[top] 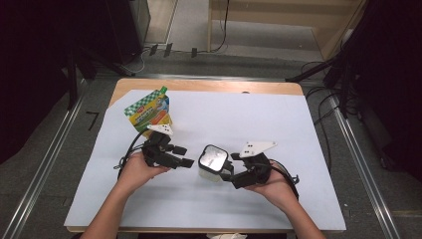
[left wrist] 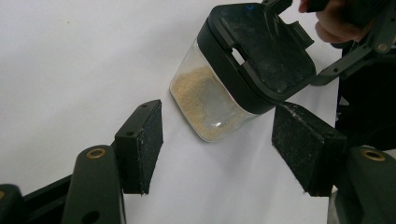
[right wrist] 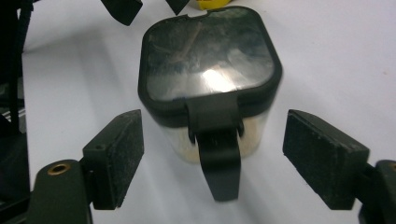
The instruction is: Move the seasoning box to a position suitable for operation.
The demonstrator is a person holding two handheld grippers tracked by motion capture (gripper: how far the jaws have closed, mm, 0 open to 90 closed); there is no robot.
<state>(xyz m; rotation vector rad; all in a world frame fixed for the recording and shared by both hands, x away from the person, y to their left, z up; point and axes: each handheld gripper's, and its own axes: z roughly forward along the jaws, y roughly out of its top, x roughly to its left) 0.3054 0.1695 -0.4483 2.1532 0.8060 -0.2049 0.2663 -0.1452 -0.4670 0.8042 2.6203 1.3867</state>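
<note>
Container (top: 213, 162): clear-walled, squarish, black lid with a latch tab, a layer of tan powder in the bottom. It stands upright on the white sheet (top: 278, 129) just below the centre of the high view, long axis vertical, lid up.

Relation that matters: it sits between my two grippers, but much closer to the right one. In the right gripper view the container (right wrist: 210, 79) is dead ahead, upper centre of the frame, latch tab pointing back toward me; my pads (right wrist: 119, 156) stand wide on either side and short of its walls, touching nothing. Right gripper (top: 234, 174) lies low and near level, aimed left across the frame at the jar's side.

Left gripper (top: 180, 155) is further off, to the left of the container, also open and empty. In its own view the container (left wrist: 233, 79) sits in the upper right, beyond the pads (left wrist: 149, 144) and off their centre line (it would need a swing to line up).

Juice pouch (top: 149, 112) stands at upper left, well apart.

Judgement: the right gripper is better placed for a grasp; a straight advance should bracket the body.
</note>
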